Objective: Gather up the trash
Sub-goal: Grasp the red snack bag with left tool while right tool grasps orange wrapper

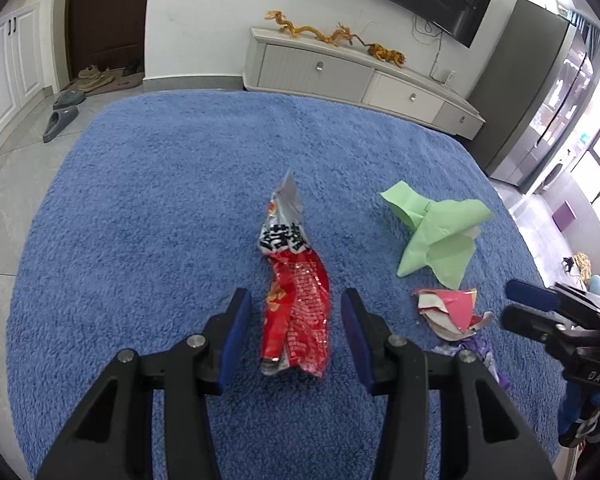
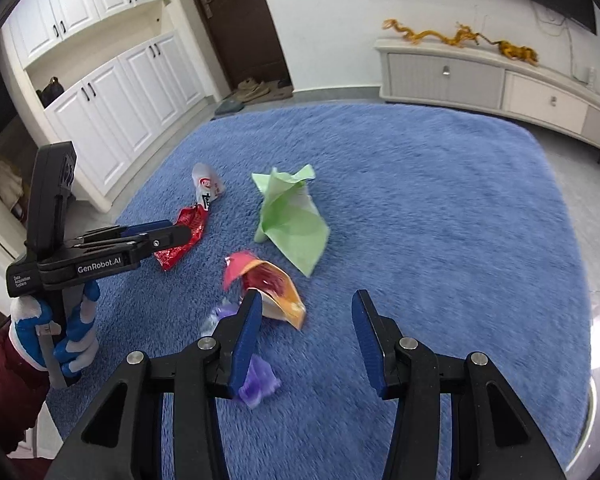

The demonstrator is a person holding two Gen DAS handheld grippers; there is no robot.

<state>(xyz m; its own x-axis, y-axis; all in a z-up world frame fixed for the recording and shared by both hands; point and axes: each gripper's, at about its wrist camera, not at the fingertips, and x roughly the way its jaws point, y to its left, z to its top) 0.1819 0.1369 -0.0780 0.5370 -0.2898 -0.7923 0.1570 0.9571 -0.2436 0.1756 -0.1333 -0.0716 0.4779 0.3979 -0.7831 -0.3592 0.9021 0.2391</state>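
Note:
A crumpled red and silver snack bag (image 1: 294,292) lies on the blue rug (image 1: 160,200). My left gripper (image 1: 296,304) is open, its fingers on either side of the bag's near half. It also shows in the right wrist view (image 2: 168,234) over the red bag (image 2: 184,236). A green paper (image 1: 436,232) lies to the right, with a pink and orange wrapper (image 1: 452,312) nearer. A purple wrapper (image 2: 258,382) lies under my right gripper's left finger. My right gripper (image 2: 306,308) is open and empty above the rug, just right of the pink and orange wrapper (image 2: 272,288).
A white TV cabinet (image 1: 340,76) with yellow dragon figures stands at the far edge of the rug. White cupboards (image 2: 112,92) and a dark door (image 2: 236,20) are at the left, with slippers (image 1: 60,118) on the tiled floor. A grey fridge (image 1: 540,92) stands at the right.

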